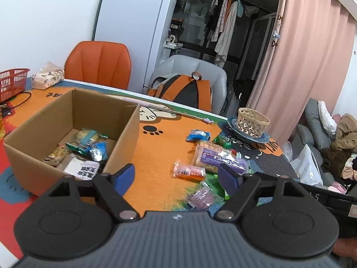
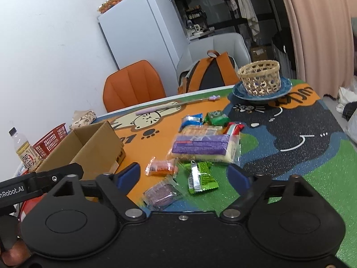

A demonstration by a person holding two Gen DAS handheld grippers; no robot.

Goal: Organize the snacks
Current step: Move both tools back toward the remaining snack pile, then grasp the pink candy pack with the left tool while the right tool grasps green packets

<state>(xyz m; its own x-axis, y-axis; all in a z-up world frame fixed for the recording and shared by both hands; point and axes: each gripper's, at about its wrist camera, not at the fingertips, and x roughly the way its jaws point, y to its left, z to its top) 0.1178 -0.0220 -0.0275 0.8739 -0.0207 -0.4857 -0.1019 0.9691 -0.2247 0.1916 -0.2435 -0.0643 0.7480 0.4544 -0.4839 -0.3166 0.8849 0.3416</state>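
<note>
While both grippers hung over the near edge of the table mat (image 2: 290,156), neither one held anything. Left gripper (image 1: 176,176): blue-padded fingers (image 1: 125,176) stood apart, nothing between them but bare orange mat; an orange snack packet (image 1: 189,172) lay just beyond the gap, not touched. Right gripper (image 2: 184,175): jaws likewise apart, over a clear packet of purple biscuits (image 2: 159,193) and a green wrapper (image 2: 200,176), pads clear of both.

Cardboard box (image 1: 125,134) sat open on the left of the table. Several snacks already lay inside it: a yellow-green packet (image 1: 88,136), a blue foil one (image 1: 98,150) and a white pack with black print (image 1: 83,167) at the near wall.

Loose snacks remained in a cluster right of the box, mid-table: a large purple-labelled pack (image 2: 205,146) of pale wafers, a blue packet (image 2: 191,119) and a green packet (image 2: 216,117) on its far side, a red-striped one (image 2: 234,127) beside those.

Far right: wicker basket (image 2: 260,78) upright on a blue plate (image 2: 285,89). Far left: red plastic basket (image 1: 12,82), tissue pack (image 1: 48,78), and a bottle (image 2: 24,149) seen only from the right wrist. Orange chair (image 1: 99,63) and a grey chair with a backpack (image 1: 185,89) stood behind the table.
</note>
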